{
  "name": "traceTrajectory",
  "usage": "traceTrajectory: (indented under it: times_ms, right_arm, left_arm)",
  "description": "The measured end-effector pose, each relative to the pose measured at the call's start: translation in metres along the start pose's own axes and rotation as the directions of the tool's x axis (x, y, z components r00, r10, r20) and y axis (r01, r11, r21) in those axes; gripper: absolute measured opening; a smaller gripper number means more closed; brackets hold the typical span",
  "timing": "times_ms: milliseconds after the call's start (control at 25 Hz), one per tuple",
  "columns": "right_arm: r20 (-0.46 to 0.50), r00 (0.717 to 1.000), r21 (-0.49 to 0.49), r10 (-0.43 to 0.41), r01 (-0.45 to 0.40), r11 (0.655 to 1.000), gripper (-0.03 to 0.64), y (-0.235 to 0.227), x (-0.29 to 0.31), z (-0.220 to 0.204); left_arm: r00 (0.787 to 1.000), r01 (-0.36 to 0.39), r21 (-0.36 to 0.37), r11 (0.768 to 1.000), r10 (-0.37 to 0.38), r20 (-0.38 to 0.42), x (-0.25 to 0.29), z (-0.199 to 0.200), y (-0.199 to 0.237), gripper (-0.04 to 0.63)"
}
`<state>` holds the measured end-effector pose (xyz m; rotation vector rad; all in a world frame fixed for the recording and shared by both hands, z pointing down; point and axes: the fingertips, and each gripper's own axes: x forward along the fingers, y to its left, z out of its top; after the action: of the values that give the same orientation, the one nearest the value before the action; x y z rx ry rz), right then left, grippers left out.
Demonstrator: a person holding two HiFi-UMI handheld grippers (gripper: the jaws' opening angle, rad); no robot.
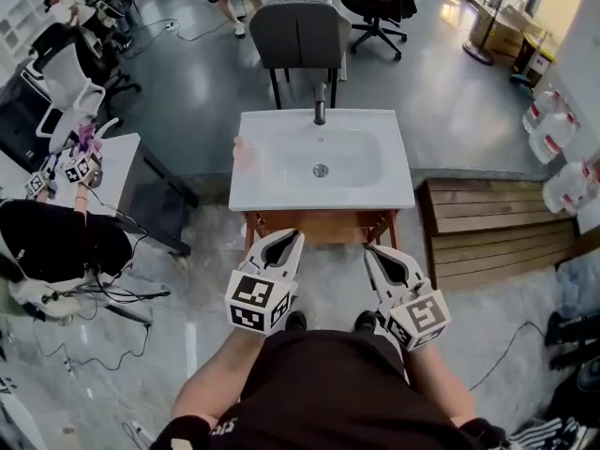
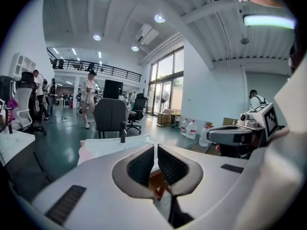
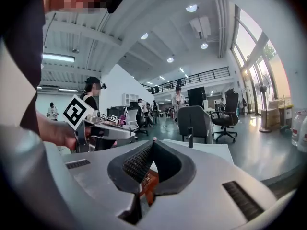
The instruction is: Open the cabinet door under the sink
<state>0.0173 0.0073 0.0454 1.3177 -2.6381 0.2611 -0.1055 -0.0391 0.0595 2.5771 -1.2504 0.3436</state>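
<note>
The white sink (image 1: 281, 190) with a dark faucet (image 1: 320, 106) sits on a wooden cabinet (image 1: 319, 225); from above only the top strip of the cabinet's front shows. My left gripper (image 1: 294, 236) hangs in the air just short of that front. Its jaws are nearly together, with a thin slit between the tips and nothing in it. My right gripper (image 1: 370, 250) hovers beside it, shut and empty. In the left gripper view the left gripper (image 2: 154, 146) points at the sink (image 2: 110, 145). In the right gripper view the right gripper (image 3: 152, 142) points at the sink (image 3: 206, 150), with cabinet wood (image 3: 146, 181) showing below.
A grey office chair (image 1: 298, 36) stands behind the sink. A low wooden platform (image 1: 497, 228) lies to the right, with water bottles (image 1: 553, 129) beyond it. At the left are a white table (image 1: 112, 157), a black bag (image 1: 56, 242) and loose cables on the floor.
</note>
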Motion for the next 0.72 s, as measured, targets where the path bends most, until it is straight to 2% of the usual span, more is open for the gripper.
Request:
traceTrajectory:
  times_ms: [160,360,560,720]
  right_arm:
    - [0.065,0.997,-0.016,0.042,-0.041,0.999,0.012,-0.027,-0.005,0.021]
    - [0.089,0.988,-0.030,0.130,-0.128,0.991,0.012,-0.069,-0.024,0.035]
    - [0.098,0.985,-0.030,0.140,-0.137,0.990,0.012,-0.113,-0.040,0.042]
    - [0.144,0.981,0.002,0.127,-0.129,0.992,0.012,-0.122,-0.038,0.055]
  left_arm:
    - [0.993,-0.104,-0.025,0.994,0.105,0.050,0.001,0.025,-0.005,0.037]
    - [0.972,-0.218,-0.046,0.975,0.221,0.084,0.018,0.042,-0.025,0.037]
    - [0.960,-0.254,-0.076,0.964,0.261,0.104,0.032,0.050,-0.042,0.037]
    - [0.956,-0.270,-0.070,0.960,0.276,0.096,0.031,0.057,-0.040,0.037]
